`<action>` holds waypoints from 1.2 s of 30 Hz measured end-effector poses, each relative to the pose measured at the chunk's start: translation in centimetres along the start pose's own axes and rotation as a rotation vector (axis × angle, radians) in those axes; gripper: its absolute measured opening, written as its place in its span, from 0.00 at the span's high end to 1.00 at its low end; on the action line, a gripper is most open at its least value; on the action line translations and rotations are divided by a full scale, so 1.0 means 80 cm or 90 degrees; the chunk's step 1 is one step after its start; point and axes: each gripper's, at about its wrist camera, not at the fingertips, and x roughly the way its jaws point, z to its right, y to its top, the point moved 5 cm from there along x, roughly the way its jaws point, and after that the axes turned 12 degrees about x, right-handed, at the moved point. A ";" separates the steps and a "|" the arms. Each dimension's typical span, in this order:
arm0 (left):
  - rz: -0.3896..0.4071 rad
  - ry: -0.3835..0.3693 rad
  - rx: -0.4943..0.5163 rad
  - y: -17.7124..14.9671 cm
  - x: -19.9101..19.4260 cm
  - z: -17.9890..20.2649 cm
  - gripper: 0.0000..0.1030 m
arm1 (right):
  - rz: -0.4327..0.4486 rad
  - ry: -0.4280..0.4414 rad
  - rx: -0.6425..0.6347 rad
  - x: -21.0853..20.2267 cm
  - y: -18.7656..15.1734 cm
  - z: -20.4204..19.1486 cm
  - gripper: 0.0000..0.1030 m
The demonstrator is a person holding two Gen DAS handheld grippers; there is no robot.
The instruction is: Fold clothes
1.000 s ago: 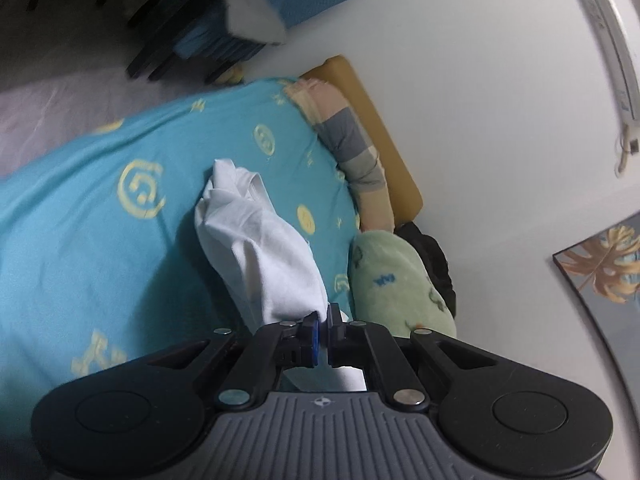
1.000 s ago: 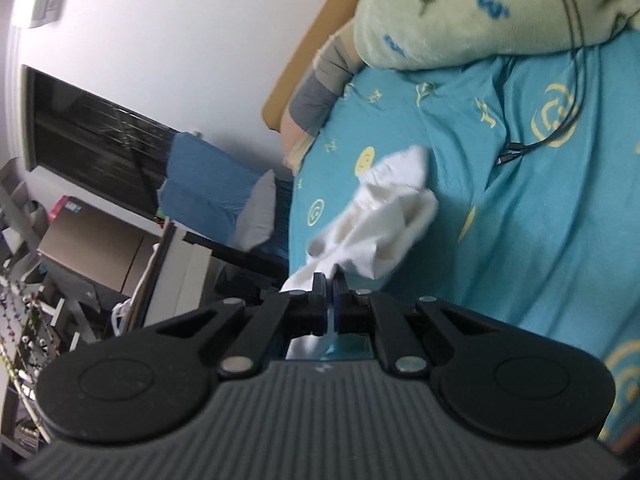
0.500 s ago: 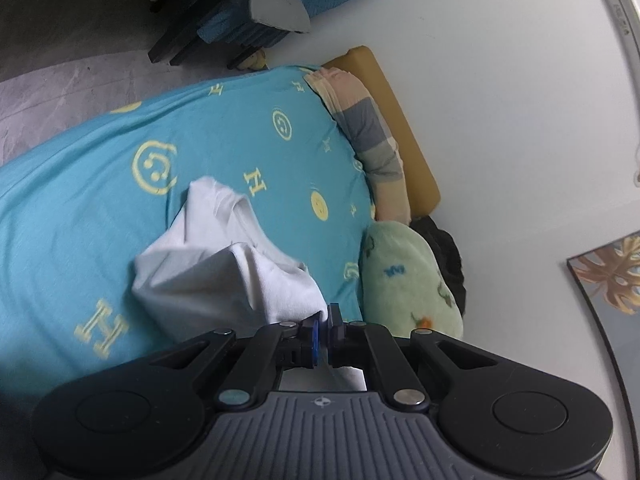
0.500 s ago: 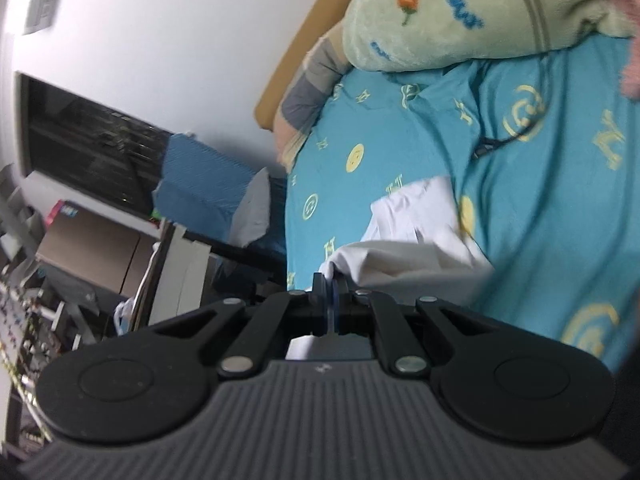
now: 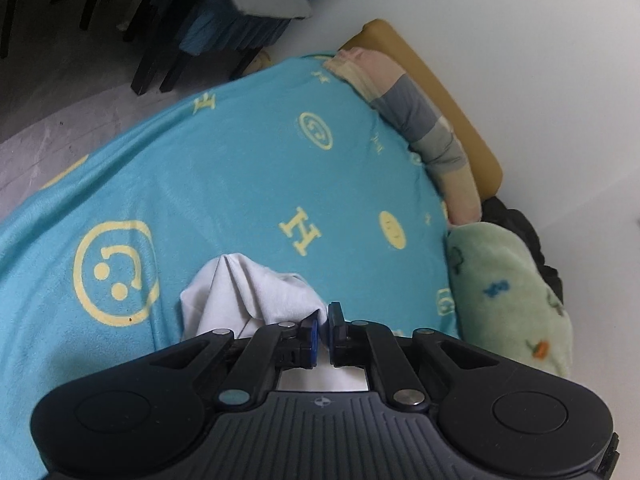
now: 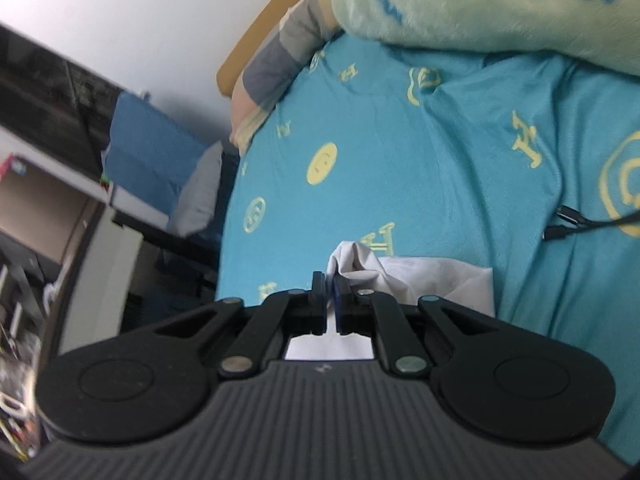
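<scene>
White garment (image 5: pixel 256 300) bunched low on teal bedspread (image 5: pixel 224 184), just ahead of both claws. Left gripper (image 5: pixel 323 334) pinches cloth edge, jaws nearly closed; right gripper (image 6: pixel 329 304) likewise clamped on cloth (image 6: pixel 416 280). Fabric thin, light, limp, drapes and creases easily; likely slips from shallow pinch. Best hold: hem or corners.

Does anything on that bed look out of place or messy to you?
A black cable lies loose on the turquoise blanket, near where the folding goes on. The white garment, pinched by both grippers, is bunched and creased, not flat. Nothing looks spilled or damaged.
</scene>
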 end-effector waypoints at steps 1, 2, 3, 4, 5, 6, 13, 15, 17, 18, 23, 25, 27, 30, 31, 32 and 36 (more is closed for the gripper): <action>-0.003 0.003 0.011 0.000 0.006 -0.001 0.94 | 0.003 -0.002 0.003 0.005 0.002 0.005 0.92; -0.006 0.007 0.022 -0.001 0.012 -0.002 0.92 | 0.007 -0.001 0.008 0.009 0.004 0.009 0.92; -0.007 0.009 0.035 -0.001 0.015 -0.001 0.91 | 0.004 0.004 0.010 0.011 0.005 0.010 0.92; -0.002 0.009 0.054 -0.002 0.011 0.004 0.82 | -0.001 0.011 0.012 0.012 0.005 0.010 0.91; 0.003 0.009 0.072 -0.003 0.006 0.009 0.63 | -0.008 0.016 0.008 0.011 0.004 0.007 0.91; 0.008 0.009 0.091 -0.004 0.002 0.014 0.52 | -0.015 0.020 0.003 0.009 0.003 0.002 0.86; 0.041 0.023 0.209 -0.009 -0.027 0.043 0.17 | 0.003 0.002 -0.175 -0.021 -0.039 -0.042 0.23; 0.038 0.057 0.222 -0.007 -0.018 0.036 0.17 | 0.007 -0.006 -0.202 -0.015 -0.033 -0.040 0.25; 0.035 0.091 0.234 -0.005 -0.010 0.029 0.17 | 0.008 -0.018 -0.213 -0.005 -0.025 -0.033 0.24; 0.034 0.106 0.240 -0.003 -0.004 0.025 0.17 | 0.008 -0.029 -0.212 0.003 -0.019 -0.026 0.24; 0.008 0.134 0.249 -0.003 0.031 0.004 0.35 | -0.033 -0.055 -0.196 0.043 -0.007 0.004 0.35; 0.000 0.129 0.267 -0.008 0.039 0.003 0.50 | -0.039 -0.055 -0.210 0.048 -0.015 0.005 0.58; 0.007 0.127 0.275 -0.009 0.040 0.004 0.72 | -0.029 -0.062 -0.242 0.045 -0.022 0.000 0.82; 0.035 0.107 0.269 -0.003 0.031 0.010 0.86 | 0.002 -0.053 -0.261 0.042 -0.016 -0.012 0.93; 0.051 0.098 0.264 0.001 0.024 0.013 0.88 | 0.013 -0.049 -0.266 0.042 -0.014 -0.017 0.94; 0.071 0.089 0.259 0.007 0.018 0.017 0.90 | 0.024 -0.045 -0.271 0.041 -0.012 -0.021 0.94; 0.140 0.082 0.260 0.024 0.012 0.027 0.90 | 0.069 -0.029 -0.291 0.037 -0.002 -0.038 0.94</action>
